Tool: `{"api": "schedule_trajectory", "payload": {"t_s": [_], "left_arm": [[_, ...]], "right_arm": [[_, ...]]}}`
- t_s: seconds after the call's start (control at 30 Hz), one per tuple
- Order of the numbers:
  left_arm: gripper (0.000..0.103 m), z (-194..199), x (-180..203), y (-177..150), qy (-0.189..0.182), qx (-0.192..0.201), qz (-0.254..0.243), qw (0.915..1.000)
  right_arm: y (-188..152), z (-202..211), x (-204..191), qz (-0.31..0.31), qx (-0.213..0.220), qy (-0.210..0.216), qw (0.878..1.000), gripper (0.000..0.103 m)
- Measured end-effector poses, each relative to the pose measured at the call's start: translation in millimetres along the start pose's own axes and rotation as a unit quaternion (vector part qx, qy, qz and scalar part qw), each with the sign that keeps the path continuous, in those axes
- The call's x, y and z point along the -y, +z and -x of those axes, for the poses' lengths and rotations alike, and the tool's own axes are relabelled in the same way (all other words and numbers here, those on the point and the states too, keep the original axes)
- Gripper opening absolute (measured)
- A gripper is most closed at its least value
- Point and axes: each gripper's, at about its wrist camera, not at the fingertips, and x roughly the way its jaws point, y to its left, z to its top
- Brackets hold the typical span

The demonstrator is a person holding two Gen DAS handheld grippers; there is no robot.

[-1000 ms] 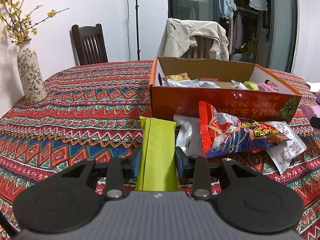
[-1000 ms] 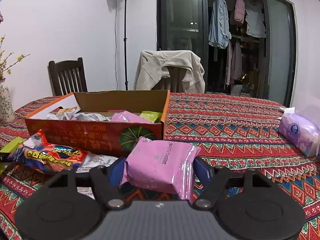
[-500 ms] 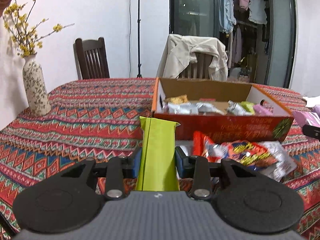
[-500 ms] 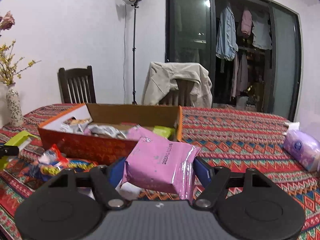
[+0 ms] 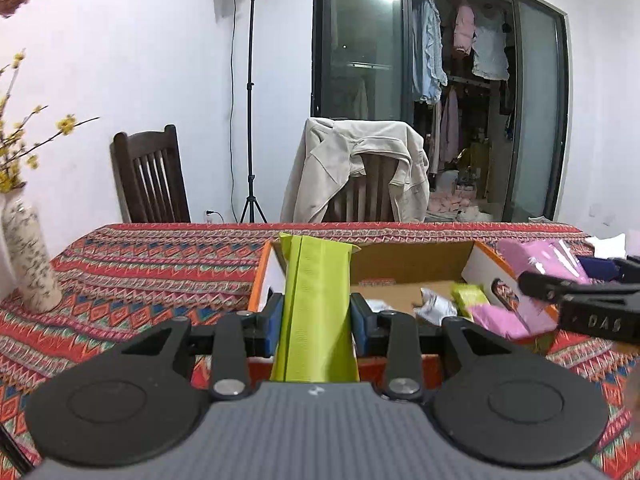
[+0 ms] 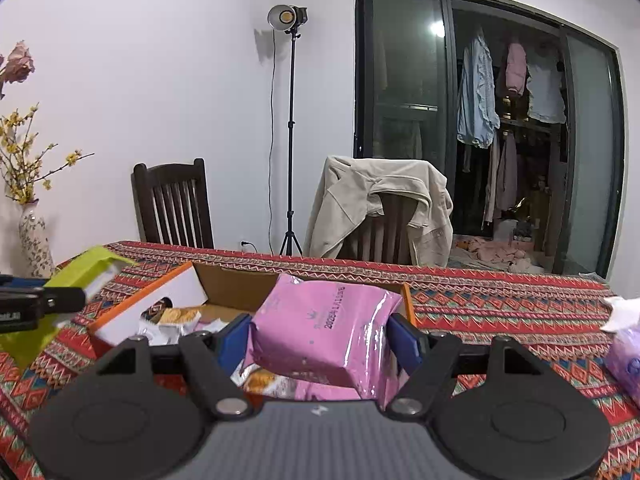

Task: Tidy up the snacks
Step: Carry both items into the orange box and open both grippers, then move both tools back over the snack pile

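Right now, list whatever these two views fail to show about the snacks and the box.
- Left wrist view: the near part of the cardboard box floor is hidden behind the green packet and the left gripper.
- Right wrist view: the box's right half is covered by the pink packet in the right gripper.
- Printing on the pink packet is too small to read.
- The purple pack is cut off by the right edge.

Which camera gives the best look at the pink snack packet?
The right wrist view: the pink snack packet fills the centre, clamped in the right tool, printed side showing. The left wrist view catches only part of it at the right edge, blurred.
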Motion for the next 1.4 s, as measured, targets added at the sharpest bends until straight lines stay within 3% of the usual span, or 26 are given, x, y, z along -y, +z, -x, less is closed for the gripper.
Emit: {"api": "schedule_trajectory", "payload": {"t_s": [0.43, 0.83, 0.9, 0.97, 1.1, 1.13, 1.4], "left_arm": [[0.035, -77, 14, 34, 0.007, 0.005, 0.022, 0.9997], [0.036, -117, 7, 9, -0.003, -0.036, 0.031, 0.9989], [0.041, -115, 4, 8, -0.004, -0.031, 0.036, 0.9988], [0.071, -112, -1, 9, -0.011, -0.023, 0.048, 0.9985], [0.099, -102, -6, 11, -0.019, 0.002, 0.061, 0.9980], [0.103, -98, -7, 11, -0.020, 0.008, 0.067, 0.9975], [0.103, -91, -4, 19, -0.011, 0.017, 0.067, 0.9976]], "right_arm": [[14, -79, -1, -0.021, -0.032, -0.014, 0.999, 0.073], [-7, -111, 4, -0.026, -0.060, -0.003, 0.998, 0.074], [-9, -111, 4, -0.020, -0.059, -0.003, 0.998, 0.077], [-10, -110, 4, -0.020, -0.056, -0.001, 0.998, 0.082], [-10, -103, 7, -0.036, -0.045, 0.010, 0.998, 0.103], [-9, -100, 9, -0.041, -0.039, 0.012, 0.998, 0.103], [-2, -85, 10, -0.042, -0.022, 0.004, 0.999, 0.103]]}}
